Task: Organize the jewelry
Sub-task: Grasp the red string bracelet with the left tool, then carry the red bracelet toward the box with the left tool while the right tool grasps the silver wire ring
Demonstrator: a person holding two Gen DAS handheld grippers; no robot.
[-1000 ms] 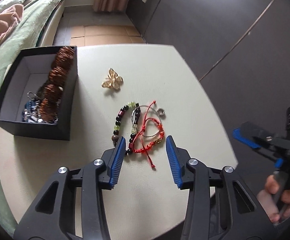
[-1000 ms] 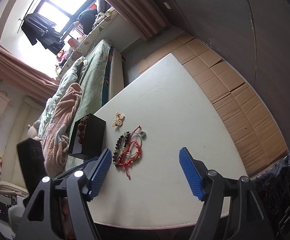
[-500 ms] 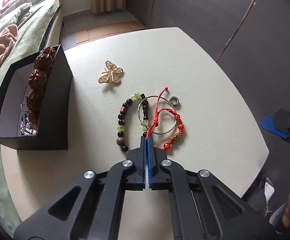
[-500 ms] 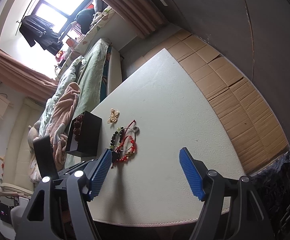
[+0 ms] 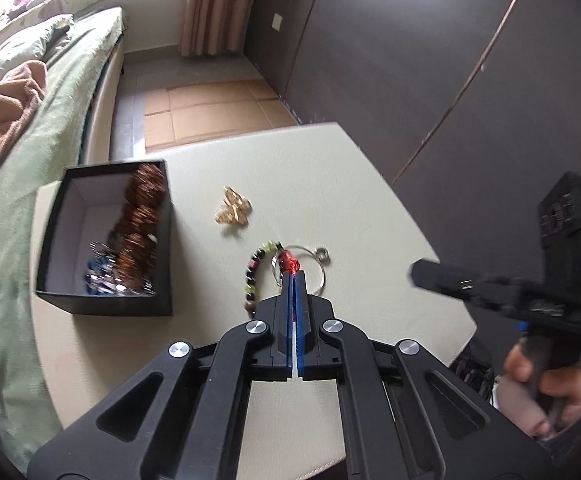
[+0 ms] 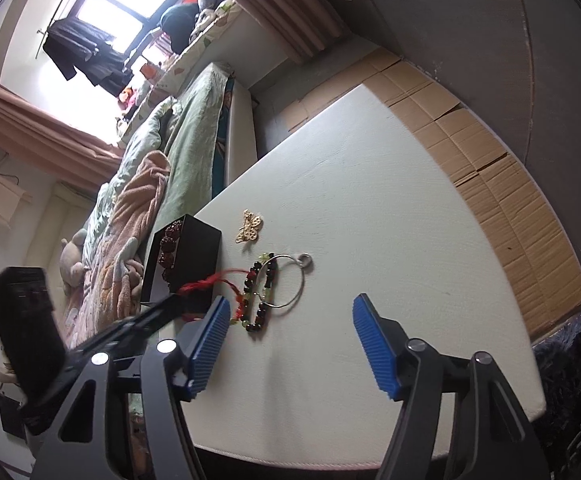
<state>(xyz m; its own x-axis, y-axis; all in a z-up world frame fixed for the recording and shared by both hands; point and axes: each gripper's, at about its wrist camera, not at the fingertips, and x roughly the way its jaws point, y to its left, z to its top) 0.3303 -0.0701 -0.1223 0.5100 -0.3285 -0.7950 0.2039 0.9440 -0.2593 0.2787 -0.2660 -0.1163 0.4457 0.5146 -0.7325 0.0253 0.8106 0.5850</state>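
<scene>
My left gripper [image 5: 295, 277] is shut on a red string bracelet [image 5: 289, 265], held a little above the white table [image 5: 330, 176]. In the right wrist view the red bracelet [image 6: 206, 282] dangles from the left gripper [image 6: 175, 298] beside the black box [image 6: 194, 256]. Still lying on the table are a dark bead bracelet [image 5: 251, 276], a thin silver hoop [image 5: 323, 276] and a gold butterfly brooch [image 5: 232, 210]. My right gripper [image 6: 290, 304] hovers near the table's front edge. Its jaws are closing with nothing between them.
The black box [image 5: 102, 305] stands at the table's left and holds large brown beads [image 5: 142, 208] and small shiny pieces. A bed with green and pink covers [image 5: 18, 120] runs along the left. A hand [image 5: 530, 364] holds the right gripper's handle.
The left jaws closed on the red bracelet and lifted it off the pile. The right gripper's jaws narrowed slightly and it shifted closer to the jewelry.
</scene>
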